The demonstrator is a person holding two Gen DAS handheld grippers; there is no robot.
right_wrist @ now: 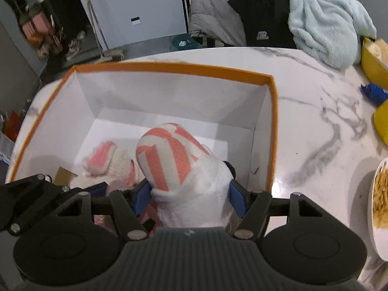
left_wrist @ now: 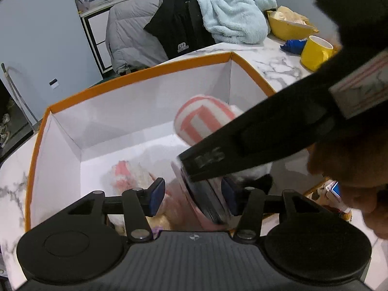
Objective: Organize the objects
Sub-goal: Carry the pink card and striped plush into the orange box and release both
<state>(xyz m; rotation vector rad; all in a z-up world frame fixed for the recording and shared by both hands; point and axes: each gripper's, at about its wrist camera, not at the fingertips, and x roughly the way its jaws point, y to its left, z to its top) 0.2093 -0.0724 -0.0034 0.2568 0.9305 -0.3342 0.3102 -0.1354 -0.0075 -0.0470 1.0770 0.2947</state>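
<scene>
An orange-rimmed white box [right_wrist: 155, 66] stands on the marble table; it also shows in the left wrist view [left_wrist: 135, 72]. My right gripper [right_wrist: 189, 197] is shut on a pink-and-white striped plush slipper [right_wrist: 174, 160] and holds it over the box's near side. A second matching slipper [right_wrist: 106, 162] lies on the box floor to its left. In the left wrist view my left gripper [left_wrist: 192, 197] is open at the box's near edge, with the right gripper's black body crossing in front of it and the held slipper [left_wrist: 201, 118] beyond.
A yellow mug [left_wrist: 315, 52], a yellow bowl [left_wrist: 288, 28] and a blue wrapper [left_wrist: 292, 46] sit at the table's far right. A light-blue towel [right_wrist: 325, 21], a black jacket and a grey coat hang behind. A plate of food [right_wrist: 380, 198] is at the right edge.
</scene>
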